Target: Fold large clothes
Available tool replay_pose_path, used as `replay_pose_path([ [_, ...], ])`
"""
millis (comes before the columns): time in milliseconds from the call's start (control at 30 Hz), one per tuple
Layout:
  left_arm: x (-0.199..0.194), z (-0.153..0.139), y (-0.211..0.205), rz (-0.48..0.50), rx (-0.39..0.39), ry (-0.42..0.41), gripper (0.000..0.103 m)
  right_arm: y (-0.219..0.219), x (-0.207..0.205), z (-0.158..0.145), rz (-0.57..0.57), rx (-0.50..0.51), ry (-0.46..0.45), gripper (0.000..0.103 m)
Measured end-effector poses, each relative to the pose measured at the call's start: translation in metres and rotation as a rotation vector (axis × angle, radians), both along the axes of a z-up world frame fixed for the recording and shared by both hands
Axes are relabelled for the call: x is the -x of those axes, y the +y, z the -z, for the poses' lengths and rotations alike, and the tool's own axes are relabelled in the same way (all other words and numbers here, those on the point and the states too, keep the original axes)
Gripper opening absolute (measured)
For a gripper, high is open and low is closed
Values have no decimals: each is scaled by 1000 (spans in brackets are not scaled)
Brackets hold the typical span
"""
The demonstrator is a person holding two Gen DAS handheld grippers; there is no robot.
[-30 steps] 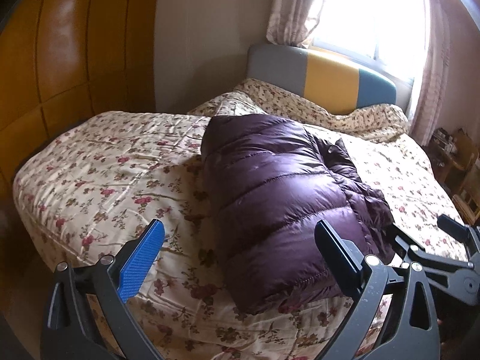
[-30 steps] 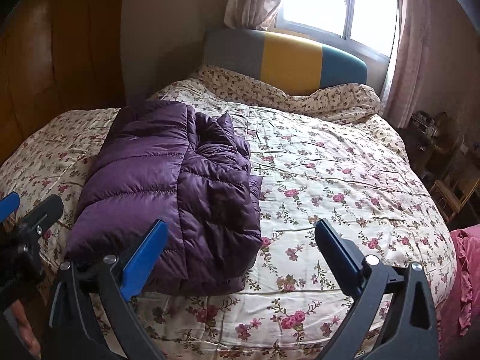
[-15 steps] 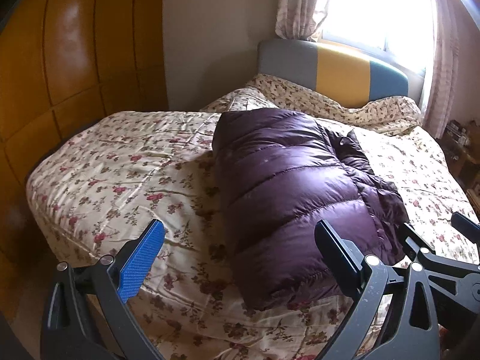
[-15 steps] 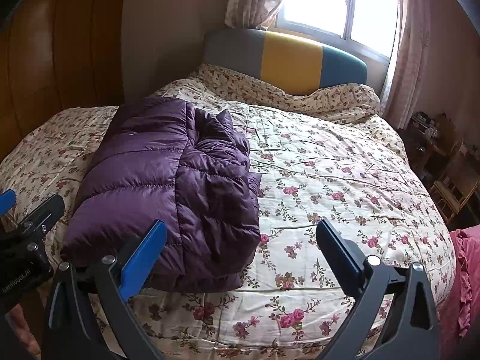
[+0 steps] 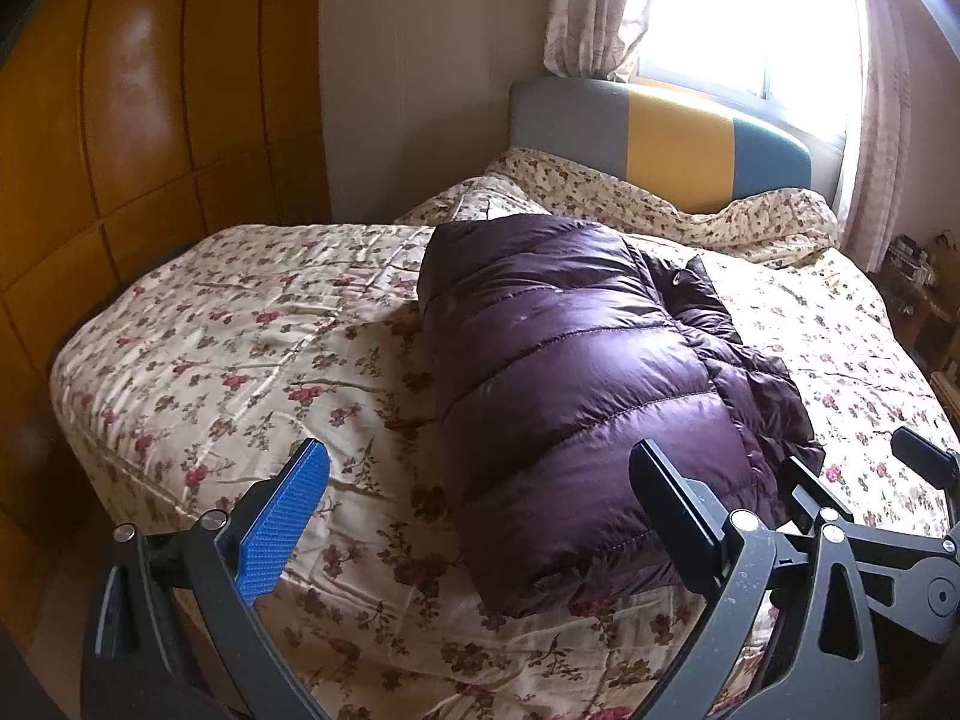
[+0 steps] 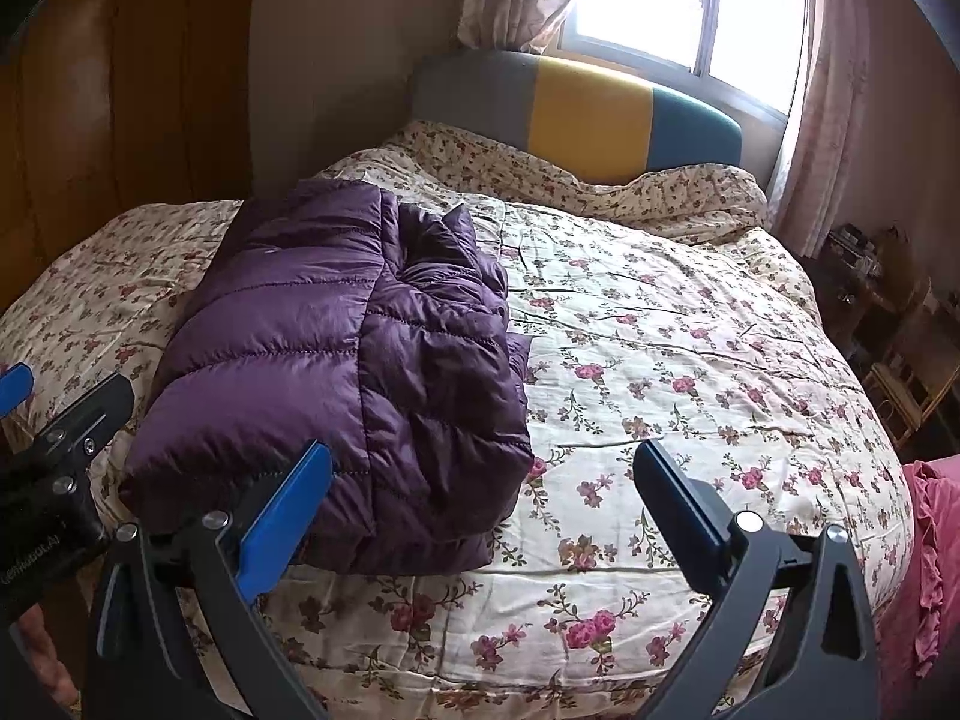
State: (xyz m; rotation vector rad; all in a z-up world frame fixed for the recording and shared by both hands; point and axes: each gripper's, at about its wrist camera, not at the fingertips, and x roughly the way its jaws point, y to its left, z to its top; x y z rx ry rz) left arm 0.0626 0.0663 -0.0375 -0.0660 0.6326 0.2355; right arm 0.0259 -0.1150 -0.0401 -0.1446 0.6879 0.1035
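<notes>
Hovering released and empty, our left gripper [image 5: 480, 510] and right gripper [image 6: 483, 510] risk the puffy jacket [image 6: 336, 360] springing unfolded.

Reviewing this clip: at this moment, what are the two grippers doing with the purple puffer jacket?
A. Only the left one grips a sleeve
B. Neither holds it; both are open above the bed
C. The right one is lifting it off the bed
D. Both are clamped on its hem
B: the purple puffer jacket lies folded on the floral bedspread, while the left gripper and right gripper both show wide-apart fingers holding nothing.
</notes>
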Motion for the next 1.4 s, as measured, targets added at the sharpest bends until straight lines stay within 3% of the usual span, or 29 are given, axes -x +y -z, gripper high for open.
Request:
replay_pose_path([
  [367, 0, 1, 0, 4, 4, 0, 99, -4, -2, 1, 11, -5, 5, 100],
  [867, 2, -1, -5, 22, -2, -10, 99, -6, 0, 0, 29, 83, -22, 100],
  [1400, 4, -4, -7, 27, -7, -29, 99, -4, -1, 2, 26, 83, -10, 100],
])
